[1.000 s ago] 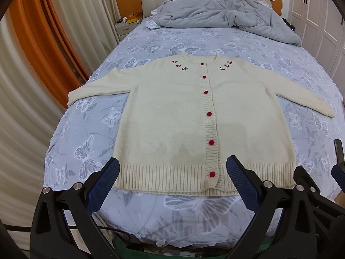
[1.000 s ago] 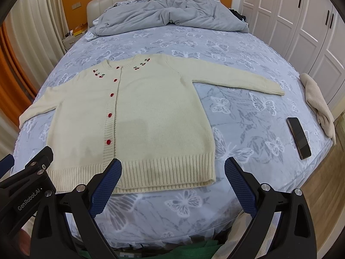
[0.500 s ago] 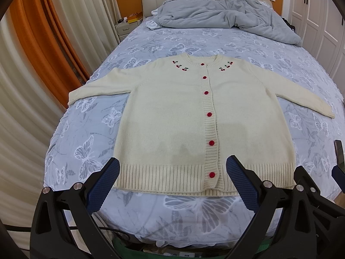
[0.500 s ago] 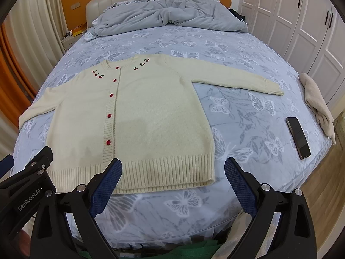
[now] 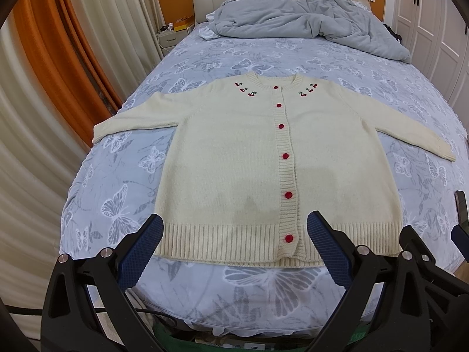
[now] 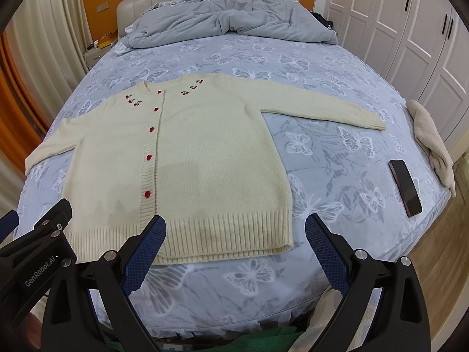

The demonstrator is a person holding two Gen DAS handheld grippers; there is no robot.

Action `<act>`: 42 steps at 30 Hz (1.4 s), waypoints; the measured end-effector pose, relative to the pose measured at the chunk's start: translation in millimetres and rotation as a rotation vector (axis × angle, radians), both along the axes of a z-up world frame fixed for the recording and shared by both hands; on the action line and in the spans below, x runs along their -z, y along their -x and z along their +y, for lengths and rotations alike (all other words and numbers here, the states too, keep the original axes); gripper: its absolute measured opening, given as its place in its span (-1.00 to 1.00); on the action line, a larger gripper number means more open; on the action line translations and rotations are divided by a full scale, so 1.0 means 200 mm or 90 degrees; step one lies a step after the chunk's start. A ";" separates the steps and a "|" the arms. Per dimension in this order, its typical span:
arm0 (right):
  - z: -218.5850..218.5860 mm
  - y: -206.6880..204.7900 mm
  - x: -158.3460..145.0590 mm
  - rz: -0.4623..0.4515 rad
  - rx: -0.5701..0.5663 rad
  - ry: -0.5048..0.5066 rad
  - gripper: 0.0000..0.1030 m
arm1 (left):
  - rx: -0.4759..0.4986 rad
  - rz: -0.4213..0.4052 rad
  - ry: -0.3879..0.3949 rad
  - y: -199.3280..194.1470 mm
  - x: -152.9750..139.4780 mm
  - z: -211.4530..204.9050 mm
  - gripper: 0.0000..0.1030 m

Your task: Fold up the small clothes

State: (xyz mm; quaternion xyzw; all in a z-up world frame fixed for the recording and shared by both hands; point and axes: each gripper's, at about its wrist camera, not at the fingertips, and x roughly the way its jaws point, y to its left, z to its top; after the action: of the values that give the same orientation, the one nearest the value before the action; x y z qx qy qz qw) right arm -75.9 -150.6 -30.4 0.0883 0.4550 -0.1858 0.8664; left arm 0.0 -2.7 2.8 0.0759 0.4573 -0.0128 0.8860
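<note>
Still unfolded: cardigan [image 5: 263, 170] lay flat, buttoned, sleeves out, on bed [image 5: 123, 193]. Left gripper [image 5: 234, 234] & right gripper [image 6: 236, 234] hung near hem w/ jaws apart, empty. Risk: pinching only top layer, or bunching soft knit mid-fold.

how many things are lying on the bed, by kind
cardigan: 1
duvet: 1
phone: 1
beige cloth: 1
total: 4
</note>
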 end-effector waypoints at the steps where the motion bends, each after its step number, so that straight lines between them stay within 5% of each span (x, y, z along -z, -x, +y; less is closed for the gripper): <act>1: 0.00 0.00 0.00 0.000 0.000 0.000 0.84 | 0.000 0.000 0.001 0.00 0.00 0.00 0.86; 31: -0.02 -0.04 0.09 0.023 -0.002 -0.026 0.84 | -0.005 0.011 -0.010 -0.02 0.06 0.01 0.80; 37: -0.27 -0.11 0.19 0.014 0.003 -0.114 0.83 | -0.024 0.047 0.074 -0.08 0.09 0.07 0.85; 42: -0.78 -0.25 0.23 -0.027 0.068 -0.136 0.83 | -0.042 0.065 0.104 -0.15 0.14 0.12 0.89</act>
State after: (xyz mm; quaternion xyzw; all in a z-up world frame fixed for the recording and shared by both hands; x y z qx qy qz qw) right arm -25.6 -307.0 -76.8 0.2080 0.4486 -0.1803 0.8503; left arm 29.2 22.2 -25.0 -0.0127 0.5014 -0.0247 0.8648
